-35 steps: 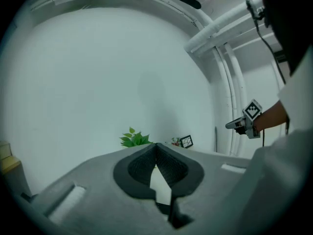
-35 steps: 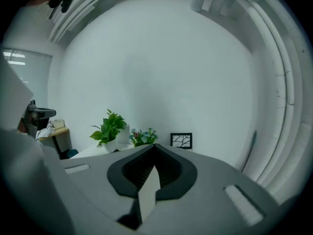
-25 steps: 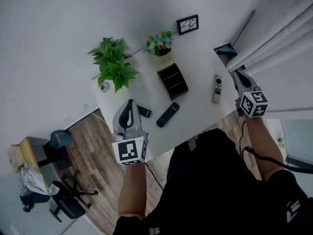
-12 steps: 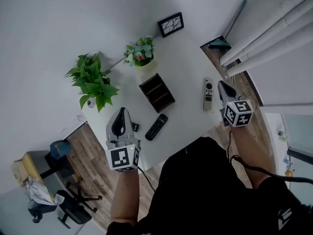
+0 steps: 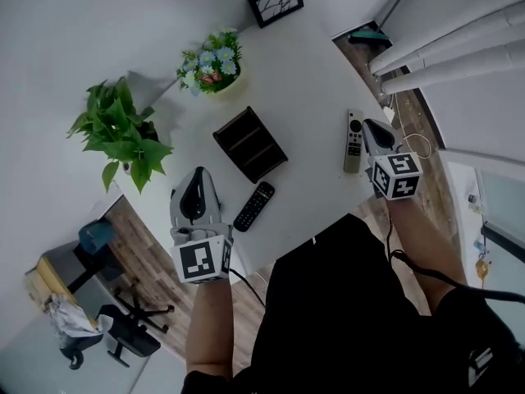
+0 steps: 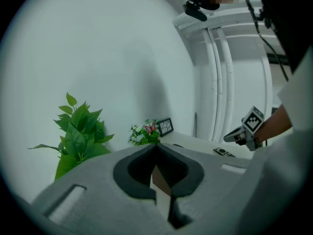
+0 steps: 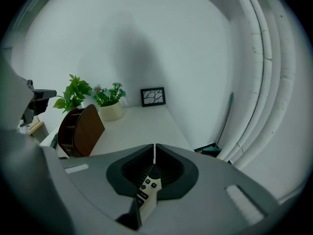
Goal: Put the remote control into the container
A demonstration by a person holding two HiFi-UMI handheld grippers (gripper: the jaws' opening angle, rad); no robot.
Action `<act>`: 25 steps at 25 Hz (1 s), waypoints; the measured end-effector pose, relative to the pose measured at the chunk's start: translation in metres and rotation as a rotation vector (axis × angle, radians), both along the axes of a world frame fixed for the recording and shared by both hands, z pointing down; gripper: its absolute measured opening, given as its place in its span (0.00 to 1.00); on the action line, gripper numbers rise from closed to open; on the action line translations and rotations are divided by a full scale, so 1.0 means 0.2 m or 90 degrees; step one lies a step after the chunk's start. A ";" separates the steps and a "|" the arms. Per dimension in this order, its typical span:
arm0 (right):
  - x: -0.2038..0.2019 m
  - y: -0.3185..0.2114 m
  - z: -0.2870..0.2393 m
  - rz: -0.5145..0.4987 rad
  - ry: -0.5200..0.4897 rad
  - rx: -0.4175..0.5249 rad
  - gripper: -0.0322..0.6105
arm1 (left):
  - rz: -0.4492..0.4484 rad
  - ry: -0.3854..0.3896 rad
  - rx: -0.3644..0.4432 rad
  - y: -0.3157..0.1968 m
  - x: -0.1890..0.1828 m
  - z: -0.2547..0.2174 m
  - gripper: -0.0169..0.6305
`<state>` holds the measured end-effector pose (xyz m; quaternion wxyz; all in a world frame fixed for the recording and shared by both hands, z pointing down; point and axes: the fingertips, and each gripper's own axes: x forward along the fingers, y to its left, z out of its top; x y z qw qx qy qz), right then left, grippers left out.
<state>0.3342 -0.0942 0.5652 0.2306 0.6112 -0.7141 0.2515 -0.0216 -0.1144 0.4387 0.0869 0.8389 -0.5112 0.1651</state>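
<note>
A white remote point(image 5: 353, 140) lies near the right edge of the white table point(image 5: 312, 89). A black remote point(image 5: 254, 206) lies near the front edge. The brown wooden container point(image 5: 250, 144) with open compartments stands between them, mid-table. My right gripper point(image 5: 367, 125) hovers just right of the white remote. Its jaws are only beginning to open, tips still together, with nothing between them. In the right gripper view the white remote point(image 7: 148, 195) shows below the jaws point(image 7: 154, 147), and the container point(image 7: 80, 126) stands at the left. My left gripper point(image 5: 197, 173) is shut and empty, left of the black remote.
A leafy green plant point(image 5: 119, 134) and a flower pot point(image 5: 209, 62) stand at the table's far left. A picture frame point(image 5: 276, 1) leans on the wall. A broom point(image 5: 361, 35) and white pipes point(image 5: 443, 48) are on the right. An office chair point(image 5: 123, 335) is on the floor.
My right gripper has come in from beyond the table's right edge to right beside the white remote. The left gripper stays by the front-left edge. Neither remote has moved.
</note>
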 end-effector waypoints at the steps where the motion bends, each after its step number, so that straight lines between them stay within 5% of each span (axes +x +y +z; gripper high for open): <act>1: 0.00 -0.01 0.03 0.001 -0.003 -0.007 0.09 | 0.000 0.000 -0.004 -0.01 0.01 0.02 0.03; 12: 0.01 -0.07 0.27 0.054 -0.008 -0.097 0.54 | -0.007 0.000 -0.026 -0.08 0.00 0.11 0.03; 20: 0.00 -0.05 0.41 0.058 0.010 -0.193 0.55 | -0.024 0.002 -0.038 -0.09 -0.05 0.13 0.03; 25: 0.00 -0.06 0.42 0.055 0.018 -0.194 0.51 | -0.034 -0.001 -0.034 -0.08 -0.08 0.12 0.03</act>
